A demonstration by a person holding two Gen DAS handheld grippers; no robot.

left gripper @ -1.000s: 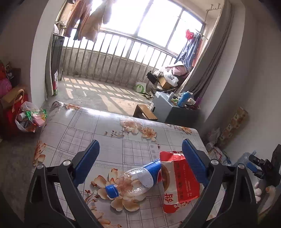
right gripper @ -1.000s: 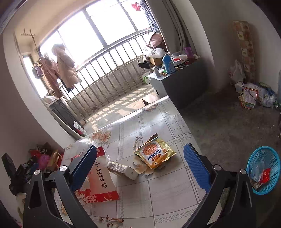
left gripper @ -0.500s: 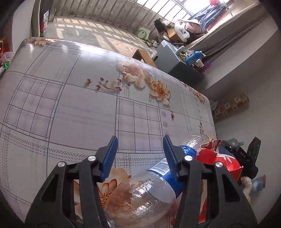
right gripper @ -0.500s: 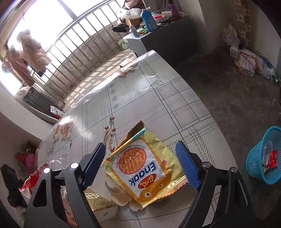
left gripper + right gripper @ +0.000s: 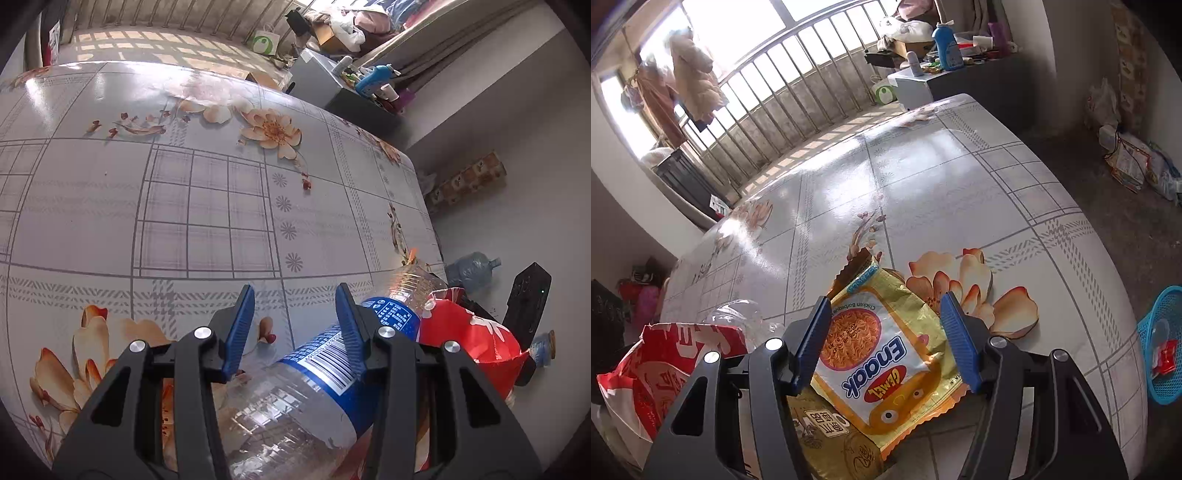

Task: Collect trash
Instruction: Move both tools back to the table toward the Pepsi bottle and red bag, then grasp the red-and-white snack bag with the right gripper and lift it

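- The left tool (image 5: 295, 325) is hovering spread over the clear plastic bottle (image 5: 295, 406), lying on the table (image 5: 207, 206); its long axis is running diagonally, passing under the right finger.
- The right tool (image 5: 886, 338) is straddling the yellow Enaak noodle packet (image 5: 882, 365), spread, not pinching yet.

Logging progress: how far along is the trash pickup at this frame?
Done: the blue basket on the floor already holds a few wrappers. In hand: nothing yet; the left hand-held gripper is open around the plastic bottle, the right hand-held gripper open over the snack packet. Left: both of those, plus the red bag.
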